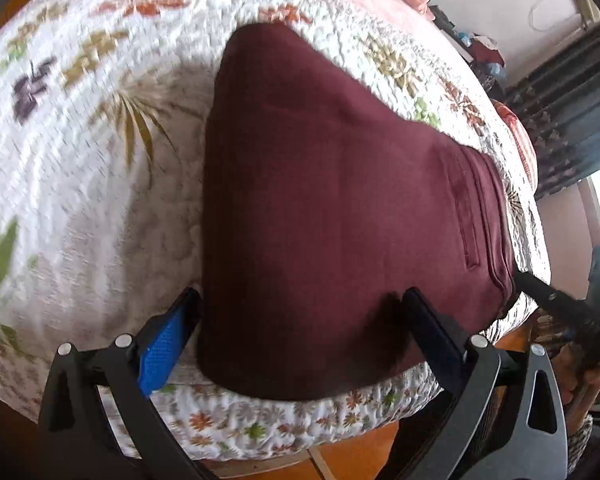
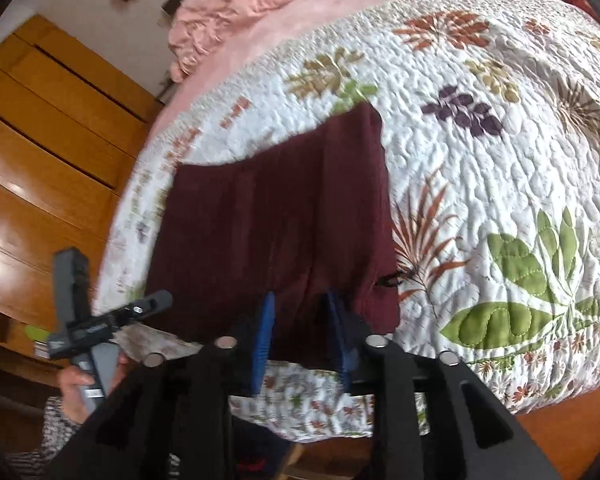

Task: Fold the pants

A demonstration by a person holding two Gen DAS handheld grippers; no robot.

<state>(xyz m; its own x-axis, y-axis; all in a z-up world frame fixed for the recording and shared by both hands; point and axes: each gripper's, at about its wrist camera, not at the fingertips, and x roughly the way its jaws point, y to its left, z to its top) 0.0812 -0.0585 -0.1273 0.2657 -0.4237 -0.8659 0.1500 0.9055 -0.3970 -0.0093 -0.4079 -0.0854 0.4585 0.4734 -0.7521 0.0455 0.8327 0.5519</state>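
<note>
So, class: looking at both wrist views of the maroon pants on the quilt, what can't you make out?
- Left wrist: the pants' near edge is shadowed, so contact with the left gripper is unclear.
- Right wrist: the right gripper's blue pads blur against the cloth, hiding any grip.
- Both: the quilt is cut off by the frame.

We can read no text, label, brand or number anywhere in either view. The left gripper (image 2: 100,322), seen from the right wrist, carries small pale markings on its dark body, but they are too blurred for us to read.
</note>
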